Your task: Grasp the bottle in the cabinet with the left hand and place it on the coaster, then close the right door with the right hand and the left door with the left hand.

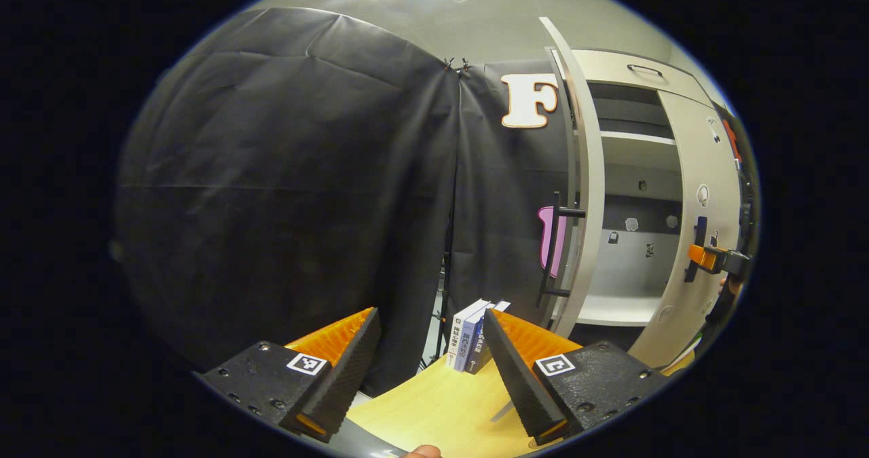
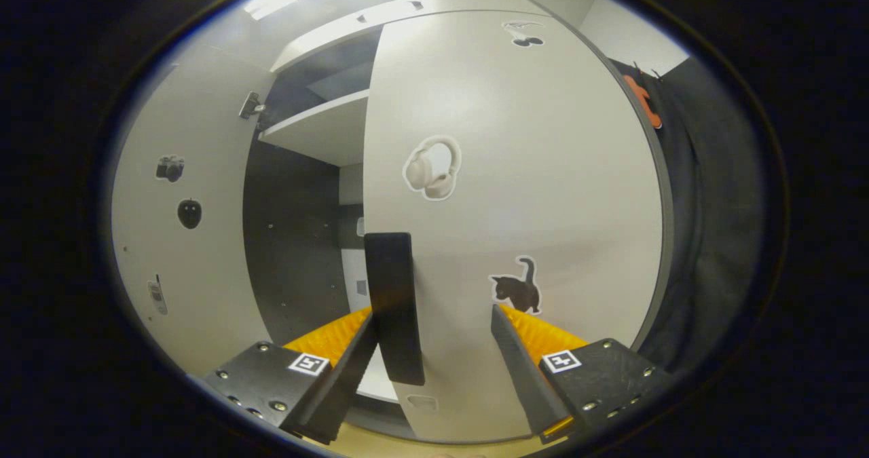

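Note:
In the left gripper view my left gripper [image 1: 431, 359] is open with nothing between its fingers, held over the wooden table [image 1: 434, 404] well left of the cabinet [image 1: 631, 241]. The left door [image 1: 589, 173] stands wide open, edge-on to me, with a black handle [image 1: 558, 254]. The right door [image 1: 709, 173] is swung most of the way shut, and the right gripper [image 1: 719, 260] is at its handle [image 1: 698, 241]. In the right gripper view my right gripper [image 2: 431, 349] is open around that black handle [image 2: 394, 302], which lies close to its left finger [image 2: 346, 370]. The right door [image 2: 529, 173] faces me.
Several books [image 1: 470, 341] stand on the table just past my left fingers. White shelves [image 1: 635, 138] show inside the cabinet. In the right gripper view the left door's inner face [image 2: 190, 254] is at the left, with the dark interior [image 2: 299, 241] between the doors.

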The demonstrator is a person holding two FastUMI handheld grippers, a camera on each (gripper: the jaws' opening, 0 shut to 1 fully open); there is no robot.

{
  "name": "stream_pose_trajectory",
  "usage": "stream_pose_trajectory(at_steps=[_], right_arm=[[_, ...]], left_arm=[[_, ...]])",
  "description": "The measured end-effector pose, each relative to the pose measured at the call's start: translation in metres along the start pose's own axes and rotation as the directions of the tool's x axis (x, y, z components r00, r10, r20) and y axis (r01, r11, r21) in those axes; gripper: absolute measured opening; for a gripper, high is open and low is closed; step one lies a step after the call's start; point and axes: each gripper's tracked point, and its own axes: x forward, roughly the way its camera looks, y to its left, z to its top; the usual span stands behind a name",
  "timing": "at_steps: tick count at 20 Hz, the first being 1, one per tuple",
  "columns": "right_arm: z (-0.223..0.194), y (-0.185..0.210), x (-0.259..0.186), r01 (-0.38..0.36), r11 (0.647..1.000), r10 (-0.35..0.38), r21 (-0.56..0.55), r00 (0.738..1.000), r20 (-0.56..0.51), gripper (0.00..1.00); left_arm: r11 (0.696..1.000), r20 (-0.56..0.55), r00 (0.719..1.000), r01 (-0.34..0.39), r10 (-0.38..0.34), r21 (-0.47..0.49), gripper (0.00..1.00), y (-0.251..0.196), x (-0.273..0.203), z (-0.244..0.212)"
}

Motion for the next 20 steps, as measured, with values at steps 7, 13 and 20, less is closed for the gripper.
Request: stream_pose_trajectory(at_steps=[7, 13, 20], right_arm=[[-0.016, -0.022, -0.049, 0.043, 0.999, -0.043, -0.023, 0.998, -0.036, 0.97], [-0.023, -0.078, -0.107, 0.172, 0.984, -0.173, -0.035, 0.984, -0.04, 0.98], [-0.03, -0.116, -0.146, 0.263, 0.965, -0.262, 0.005, 0.962, -0.077, 0.99]], left_arm=[[0.986, 0.054, 0.985, 0.167, -0.166, -0.015, 0.92, -0.048, 0.026, 0.028], [0.965, 0.054, 0.964, 0.259, -0.26, 0.031, 0.96, -0.077, 0.052, 0.031], [0.869, 0.012, 0.877, 0.477, -0.48, -0.131, 0.93, -0.119, 0.043, 0.024]])
